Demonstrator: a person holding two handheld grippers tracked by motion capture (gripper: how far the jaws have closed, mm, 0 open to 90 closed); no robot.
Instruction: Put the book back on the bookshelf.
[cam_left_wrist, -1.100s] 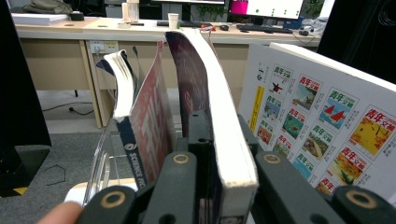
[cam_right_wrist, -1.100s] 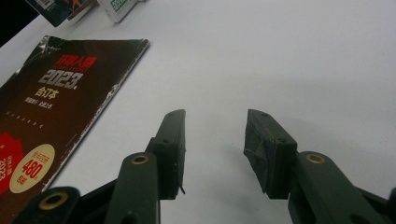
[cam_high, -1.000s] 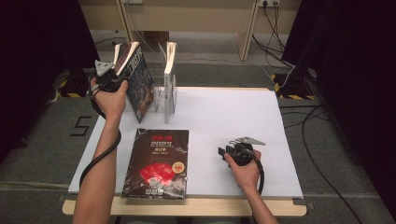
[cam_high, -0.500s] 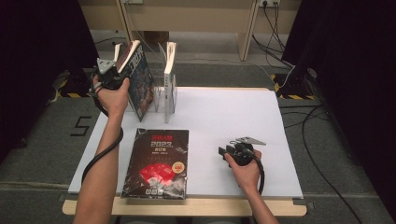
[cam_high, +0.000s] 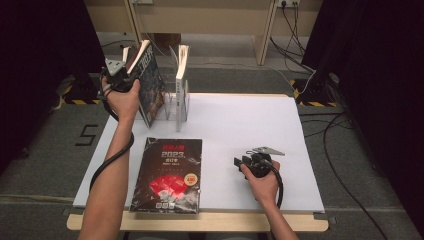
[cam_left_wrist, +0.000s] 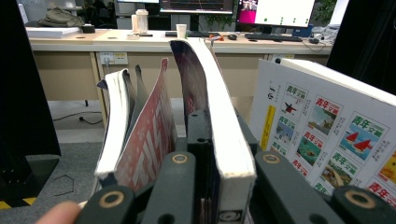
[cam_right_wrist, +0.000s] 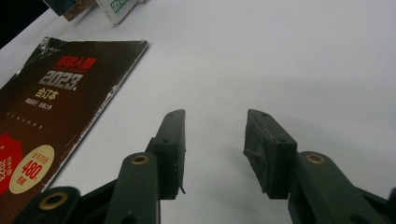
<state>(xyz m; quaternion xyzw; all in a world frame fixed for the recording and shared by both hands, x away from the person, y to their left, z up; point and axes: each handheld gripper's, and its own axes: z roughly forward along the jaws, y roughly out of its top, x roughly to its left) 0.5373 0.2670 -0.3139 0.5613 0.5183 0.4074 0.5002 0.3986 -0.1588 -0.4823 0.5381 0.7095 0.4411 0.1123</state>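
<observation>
Now, left gripper (cam_high: 131, 67): jaws clamped on book (cam_high: 150, 85), barely shifted, still tilted at rack (cam_high: 172, 97).
Right gripper (cam_right_wrist: 215, 154): jaws apart, empty, unmoved on worktop (cam_high: 250, 120).

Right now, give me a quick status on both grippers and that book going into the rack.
Left gripper shut on book, tilted at clear rack. Right gripper open, idle on table. Second book stands in rack.

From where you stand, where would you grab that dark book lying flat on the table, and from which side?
Probably by its long right edge, coming in from the right, where the right gripper rests with open jaws. The book lies flat with bare table beside that edge, so one jaw would likely have to slip under the cover.
</observation>
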